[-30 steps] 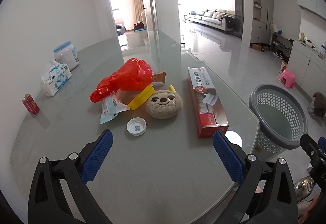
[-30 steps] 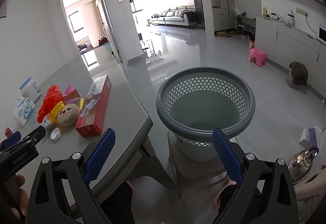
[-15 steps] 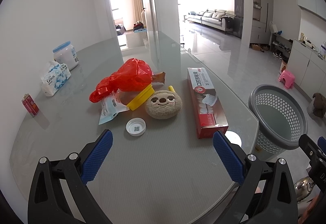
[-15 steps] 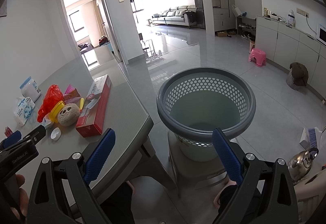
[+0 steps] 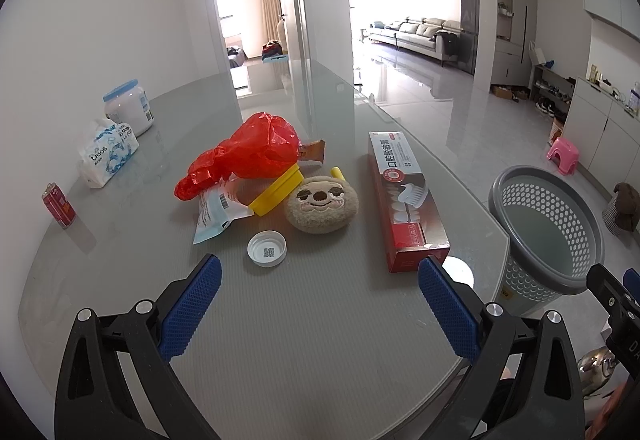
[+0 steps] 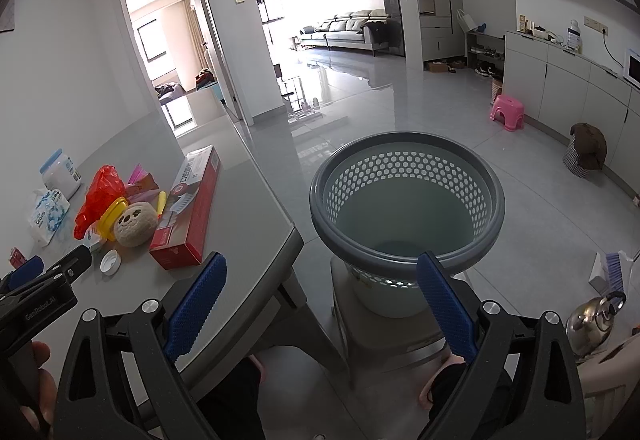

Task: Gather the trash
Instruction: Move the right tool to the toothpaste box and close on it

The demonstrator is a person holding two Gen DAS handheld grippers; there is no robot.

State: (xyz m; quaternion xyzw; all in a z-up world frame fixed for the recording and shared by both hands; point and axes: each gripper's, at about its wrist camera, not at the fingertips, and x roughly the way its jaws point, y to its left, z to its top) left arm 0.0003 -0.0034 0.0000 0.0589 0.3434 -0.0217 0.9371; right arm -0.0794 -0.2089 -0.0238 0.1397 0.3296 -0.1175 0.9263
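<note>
On the grey table (image 5: 300,340) lie a red plastic bag (image 5: 248,156), a white-blue wrapper (image 5: 218,210), a yellow lid (image 5: 276,190), a white cap (image 5: 267,248), a brown sloth plush (image 5: 322,205) and a red toothpaste box (image 5: 404,196). A grey perforated basket (image 6: 406,208) stands off the table's right edge, empty. My left gripper (image 5: 320,308) is open and empty, just short of the cap. My right gripper (image 6: 322,304) is open and empty, in front of the basket's near rim.
A tissue pack (image 5: 106,152), a white jar (image 5: 128,112) and a red can (image 5: 59,205) stand at the table's left. A kettle (image 6: 592,324) sits on the floor at the right. A pink stool (image 6: 507,113) is farther back.
</note>
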